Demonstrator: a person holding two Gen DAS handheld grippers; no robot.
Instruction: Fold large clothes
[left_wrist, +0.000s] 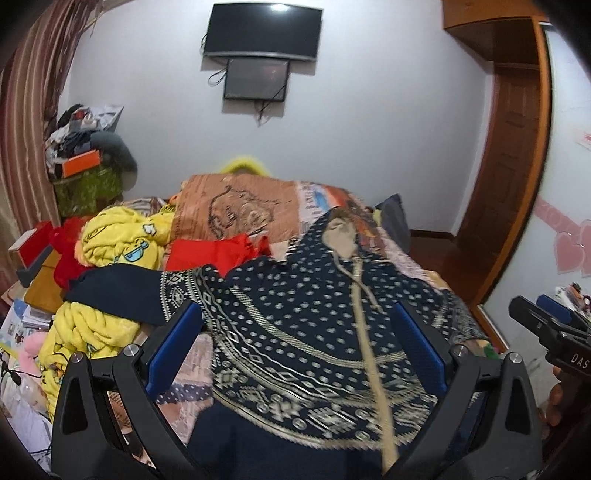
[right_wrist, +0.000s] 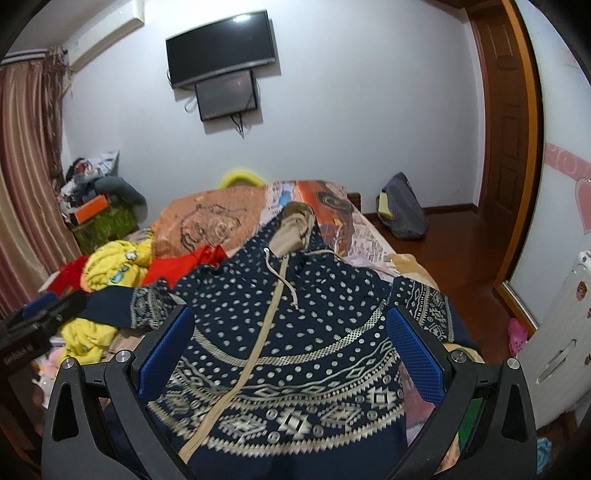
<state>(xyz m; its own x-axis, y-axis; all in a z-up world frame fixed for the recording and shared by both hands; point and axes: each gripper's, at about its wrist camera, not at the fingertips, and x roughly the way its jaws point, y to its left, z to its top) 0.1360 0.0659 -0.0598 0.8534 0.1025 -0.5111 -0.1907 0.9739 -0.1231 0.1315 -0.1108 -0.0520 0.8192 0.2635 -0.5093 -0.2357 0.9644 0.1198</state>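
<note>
Below, navy hoodie (right_wrist: 295, 332) flat on bed; left gripper (left_wrist: 299, 350), right gripper (right_wrist: 291, 350) spread, empty.

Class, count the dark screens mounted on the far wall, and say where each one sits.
2. The large screen hangs high on the wall; the small screen sits directly beneath it, cables dangling below. None appear hidden.

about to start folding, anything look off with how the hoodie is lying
The navy patterned hoodie lies front up, mostly flat, but its left sleeve trails onto a heap of yellow fleece and red cloth. The drawstring straggles across the chest. Both grippers hang open above it.
</note>
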